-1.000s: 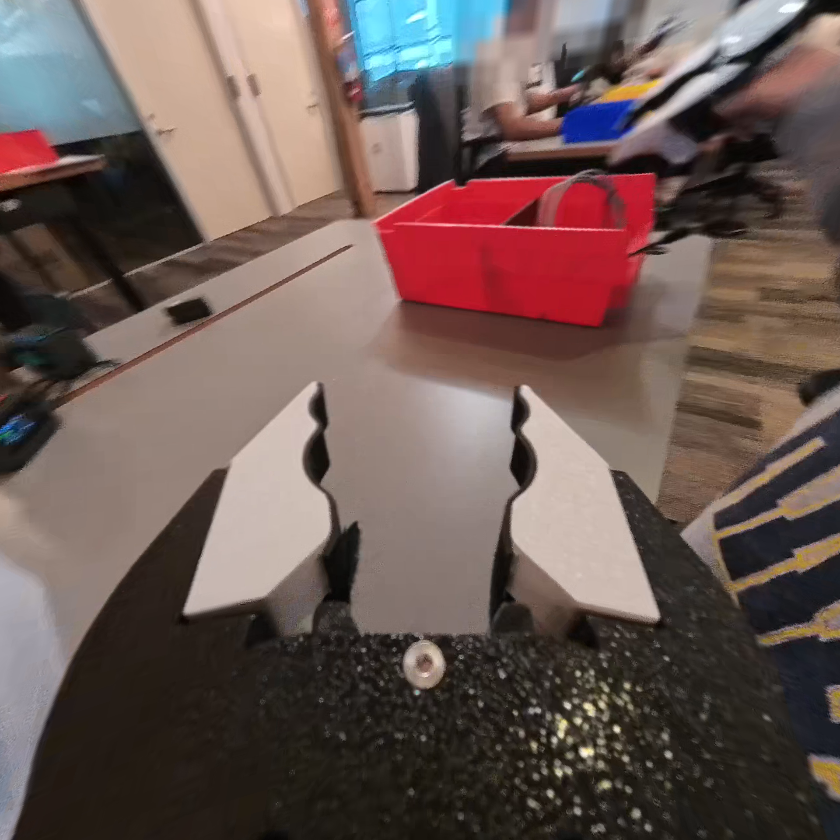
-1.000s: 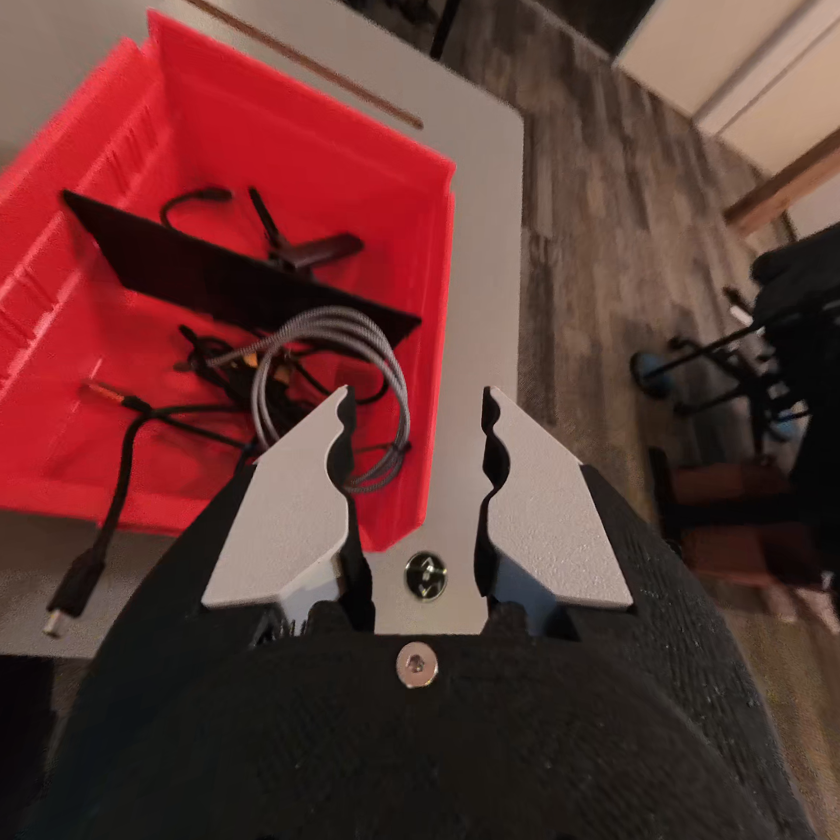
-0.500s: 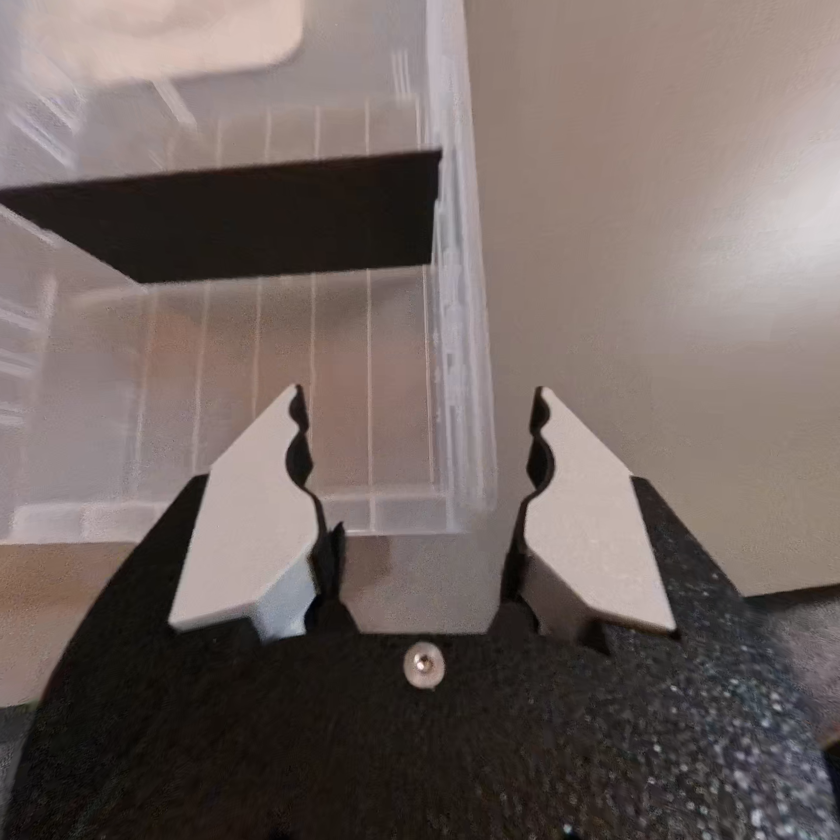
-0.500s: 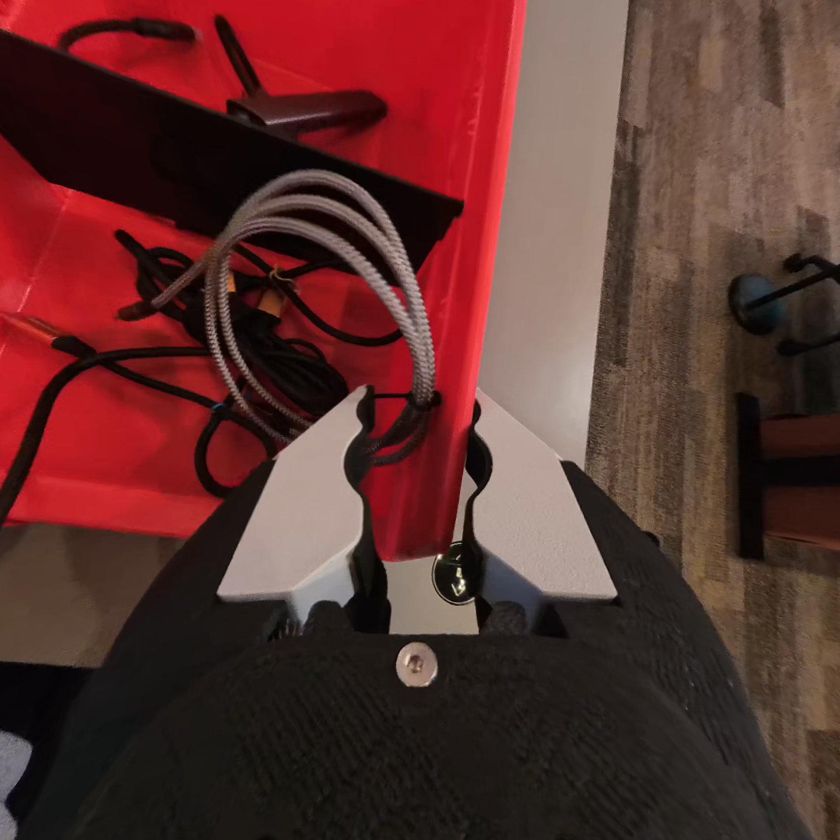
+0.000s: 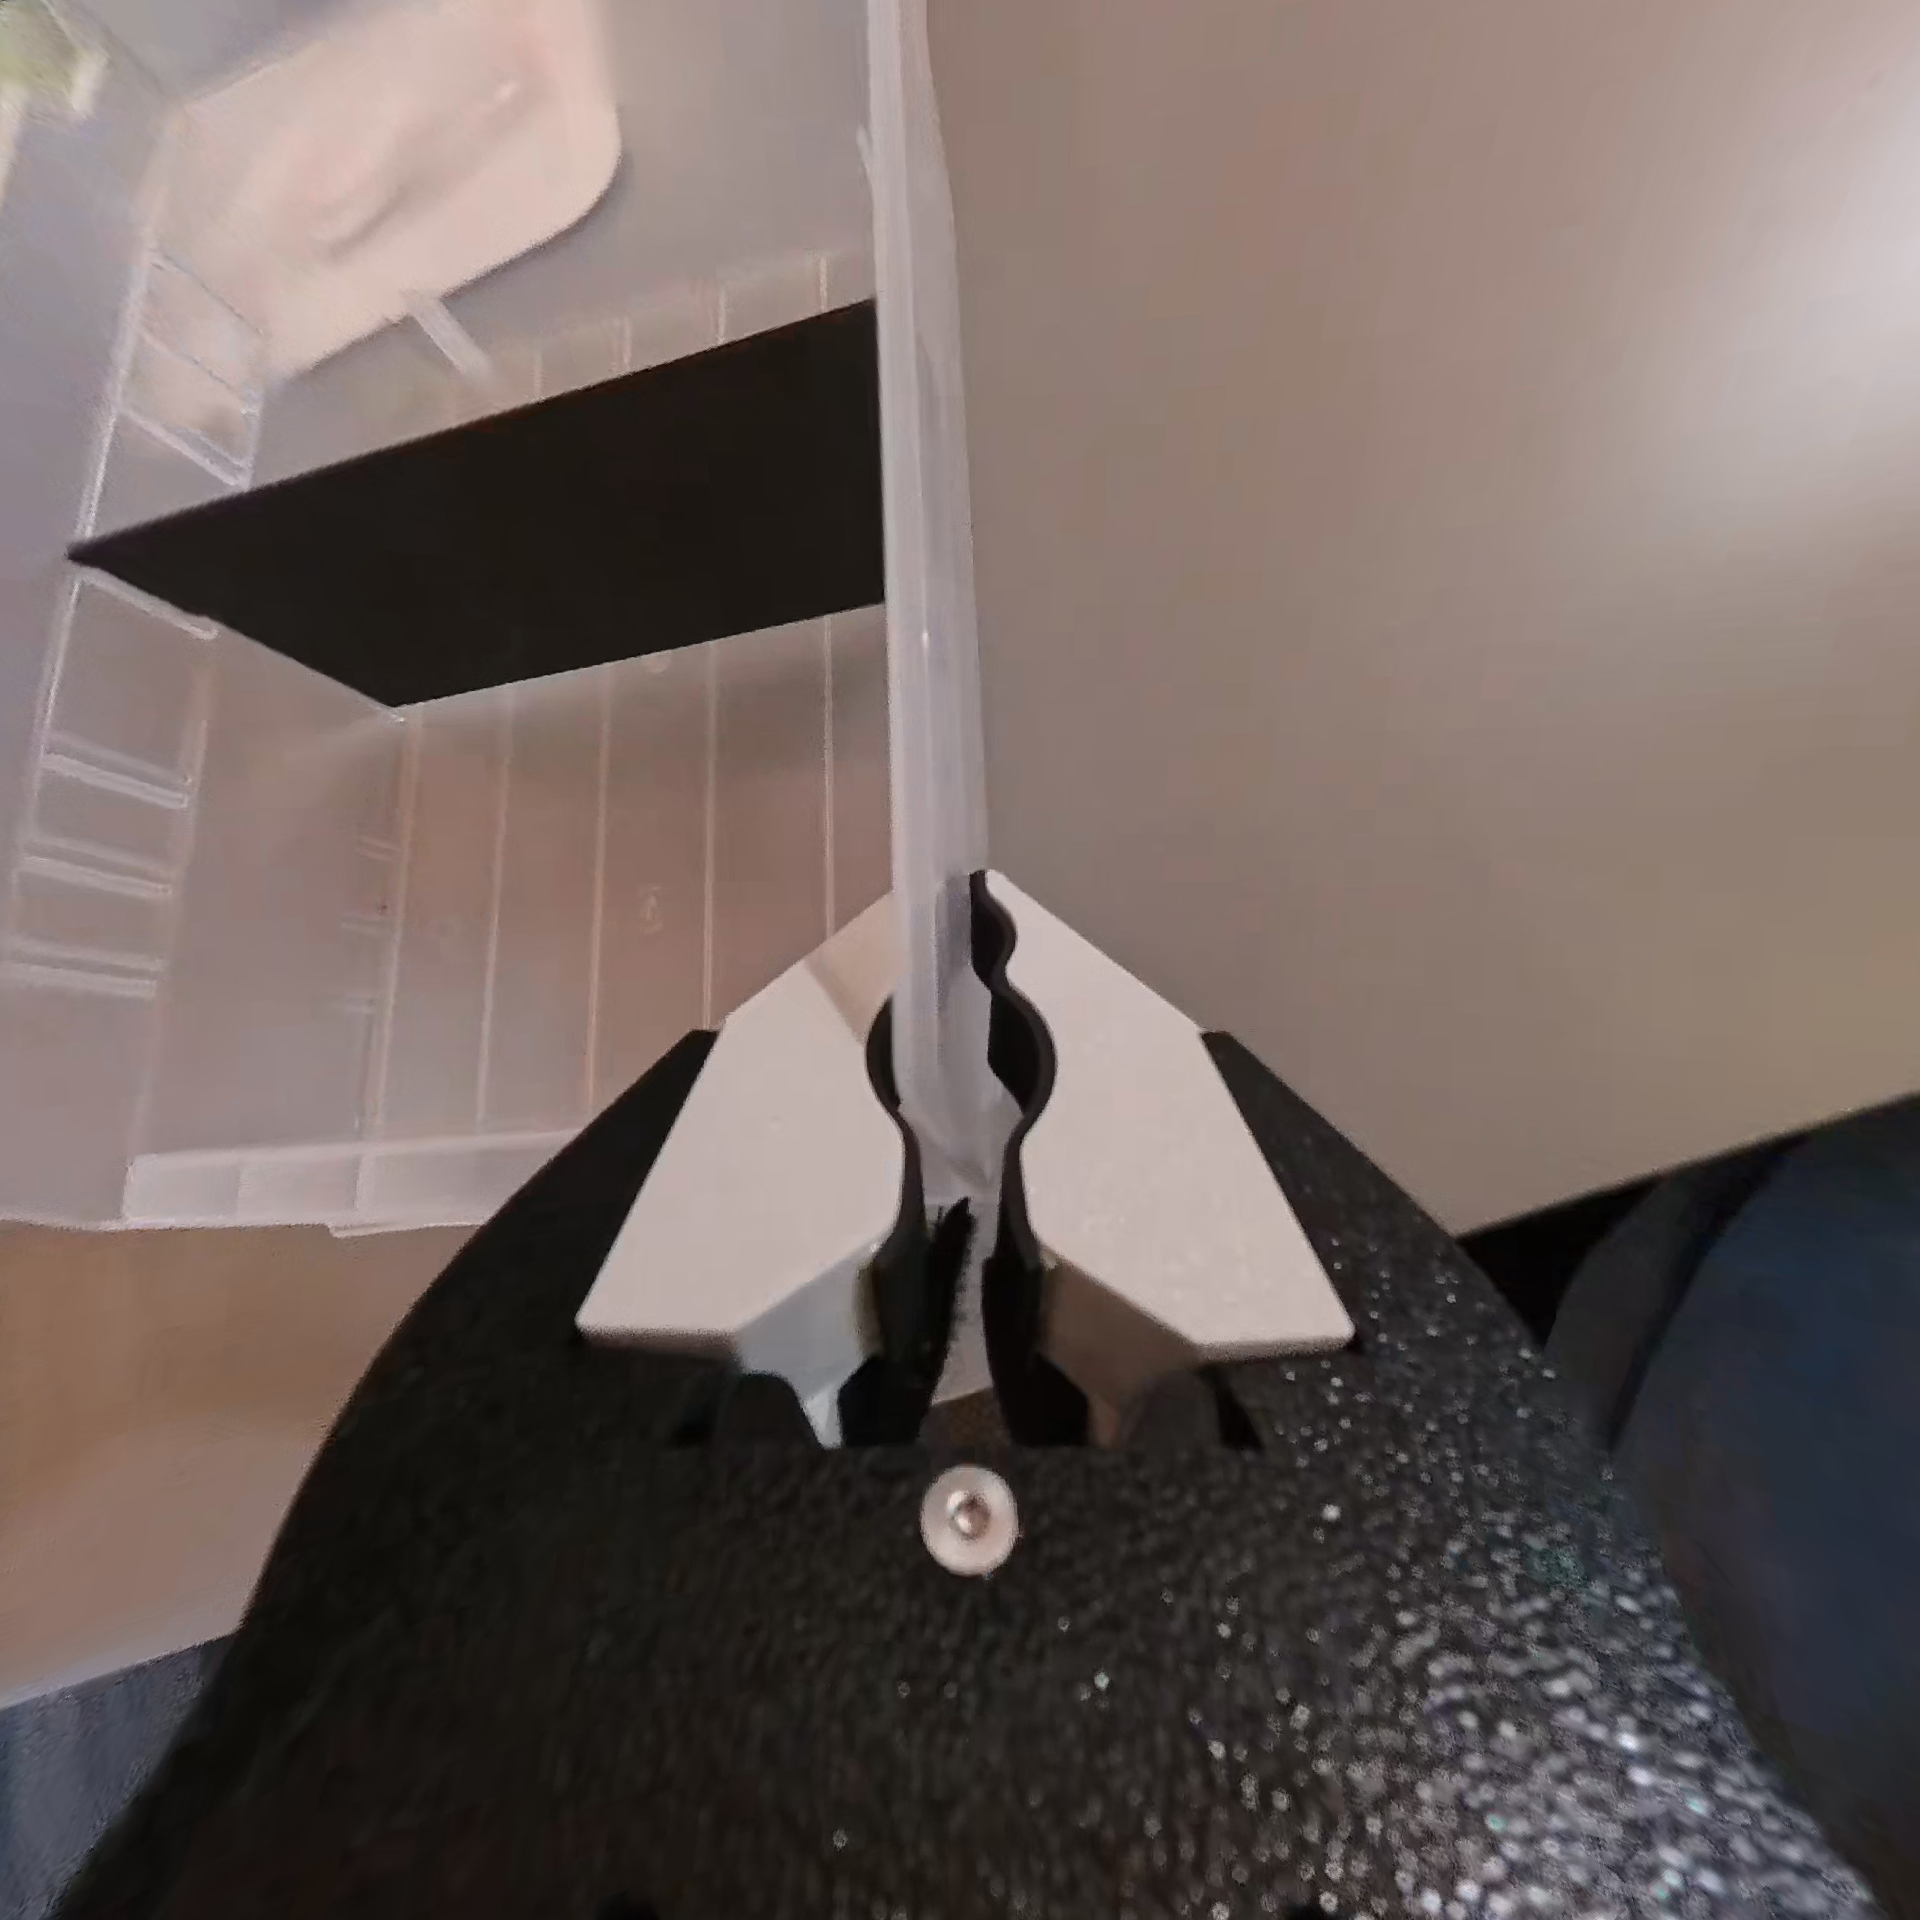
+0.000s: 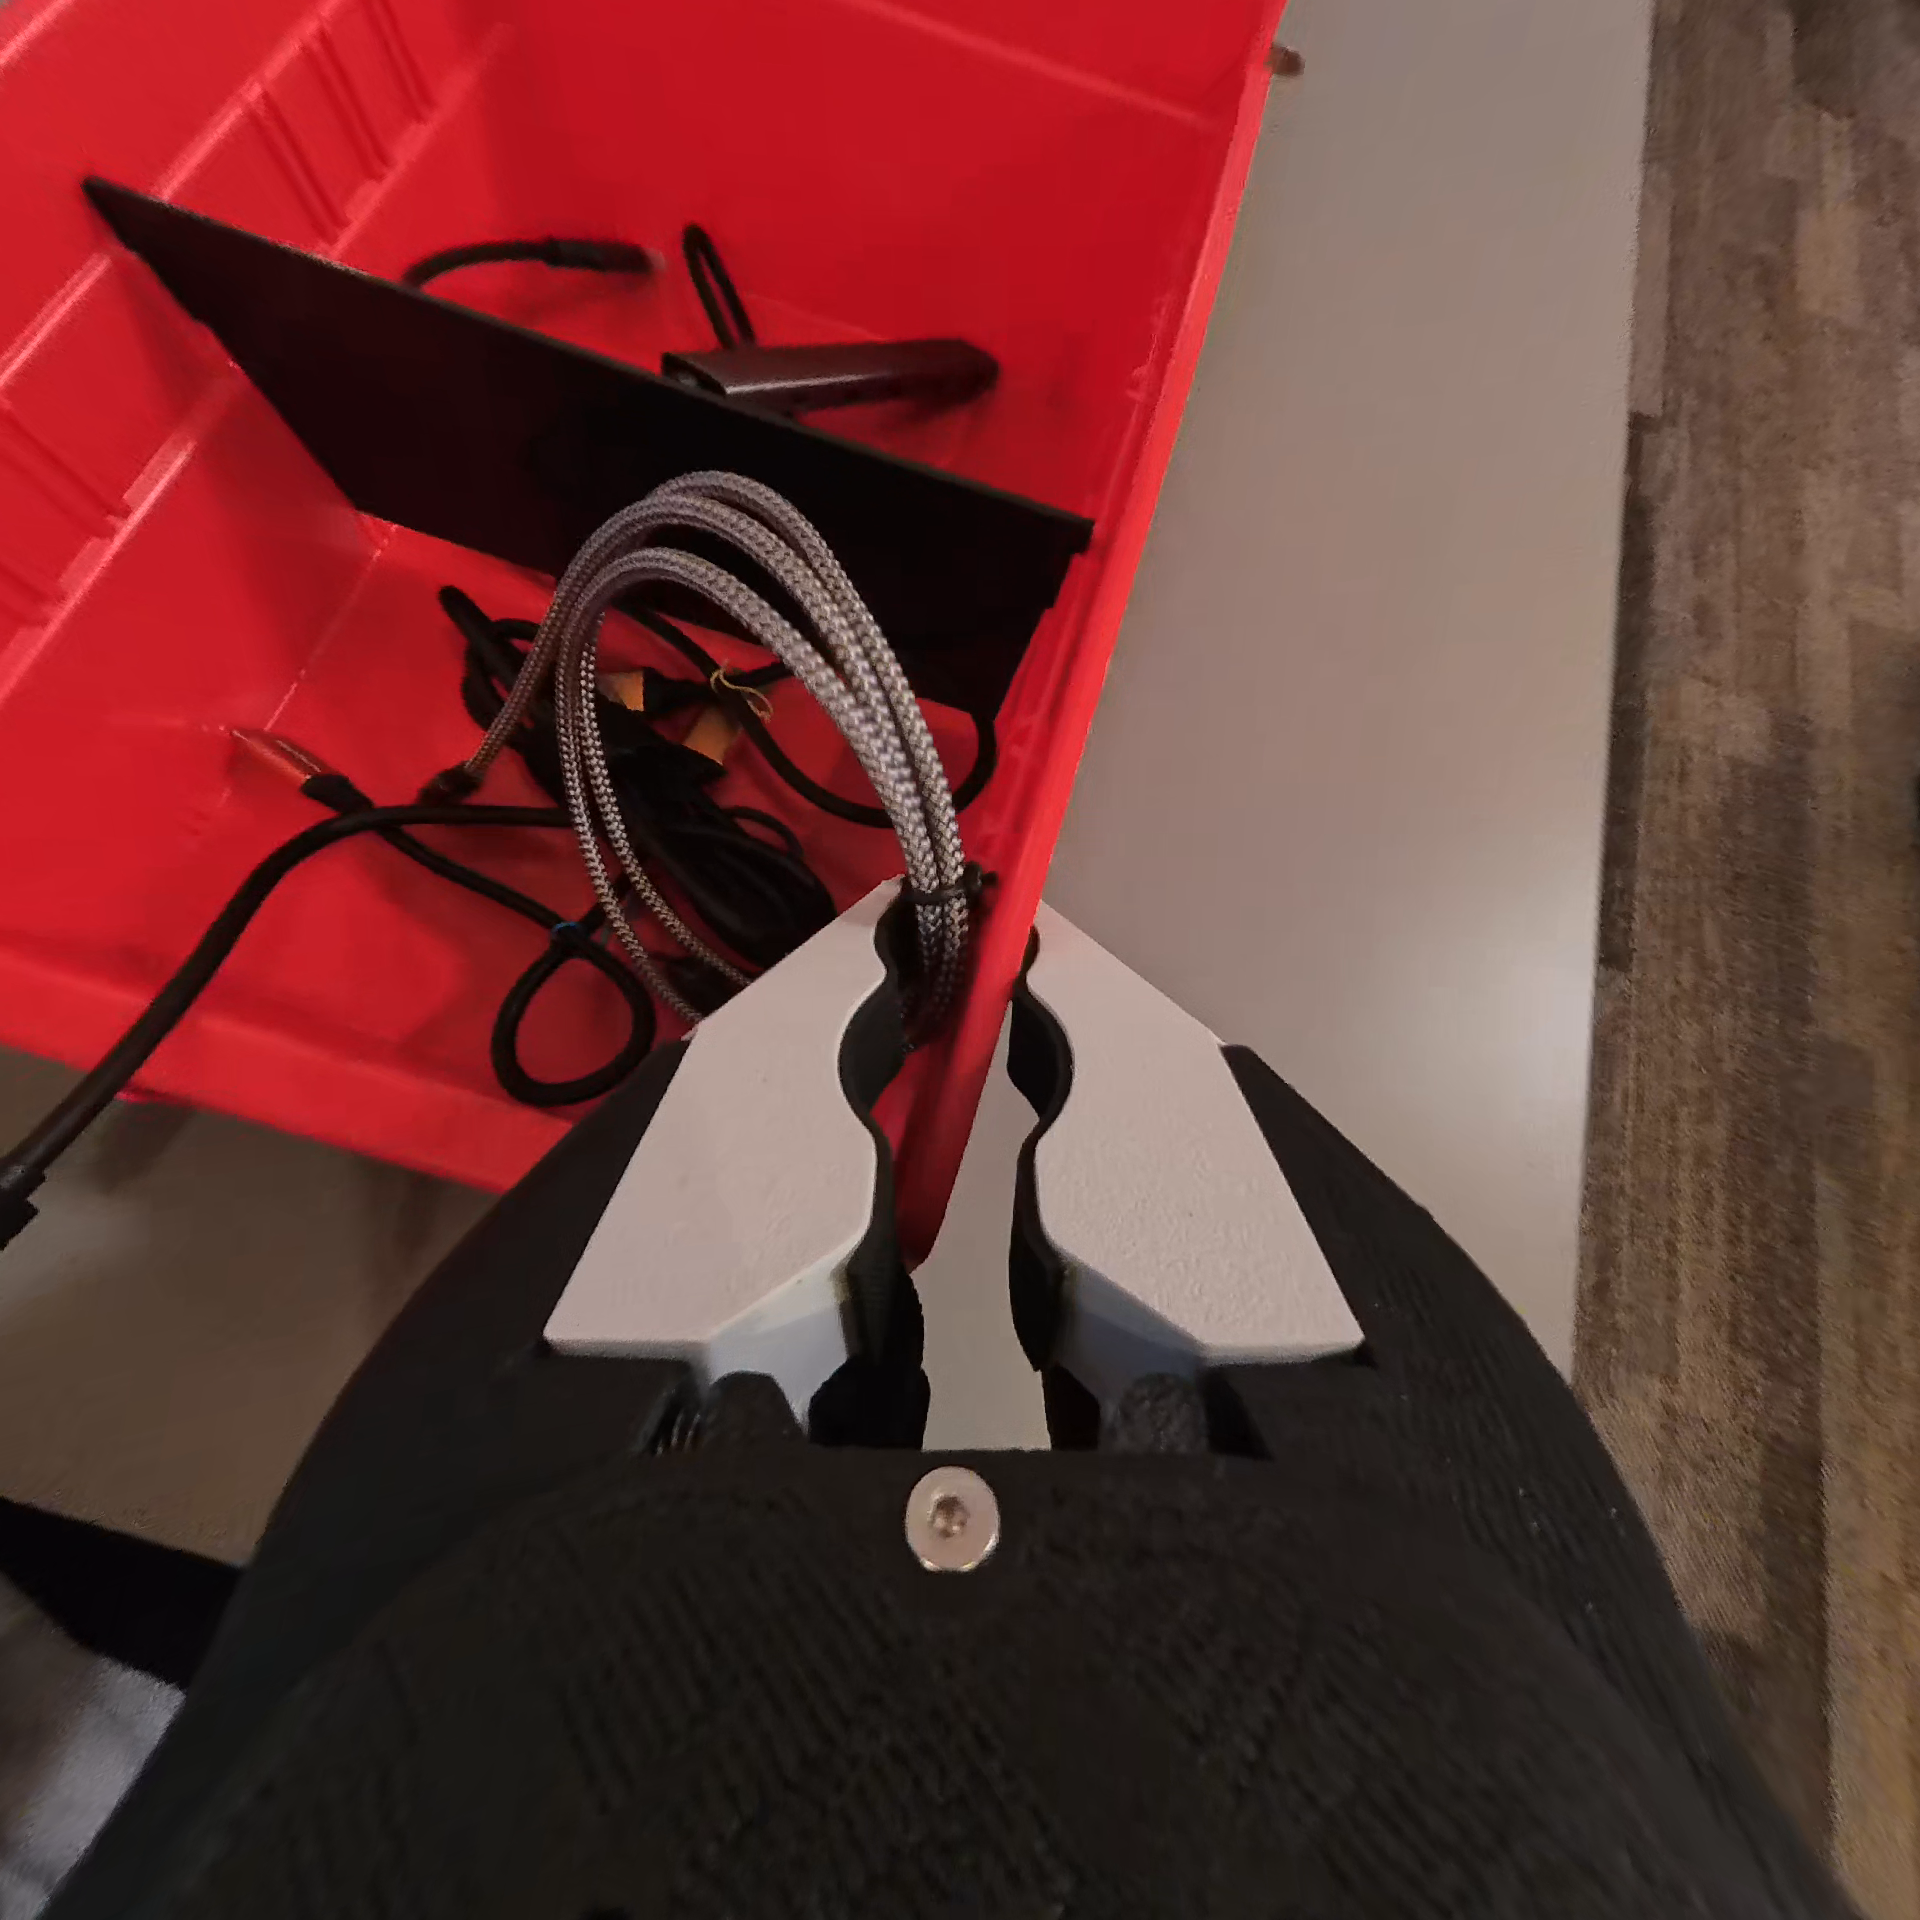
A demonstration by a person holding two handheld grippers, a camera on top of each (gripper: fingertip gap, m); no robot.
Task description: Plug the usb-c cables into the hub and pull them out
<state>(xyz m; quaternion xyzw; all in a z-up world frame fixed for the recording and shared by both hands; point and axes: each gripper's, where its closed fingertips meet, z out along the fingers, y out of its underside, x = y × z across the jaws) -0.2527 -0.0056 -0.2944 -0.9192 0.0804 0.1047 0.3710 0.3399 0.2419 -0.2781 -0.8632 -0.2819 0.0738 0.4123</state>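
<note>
Here the grey braided cable (image 6: 831, 665) crowds the right claw (image 6: 961, 940) on the red bin (image 6: 1143, 436).

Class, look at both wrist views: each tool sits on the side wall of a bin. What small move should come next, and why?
Probably draw both bins nearer together. The left tool is shut on the clear bin wall, the right tool straddles the red bin wall, nearly closed. The hub and grey cable lie untouched inside the red bin, so plugging comes later.
</note>
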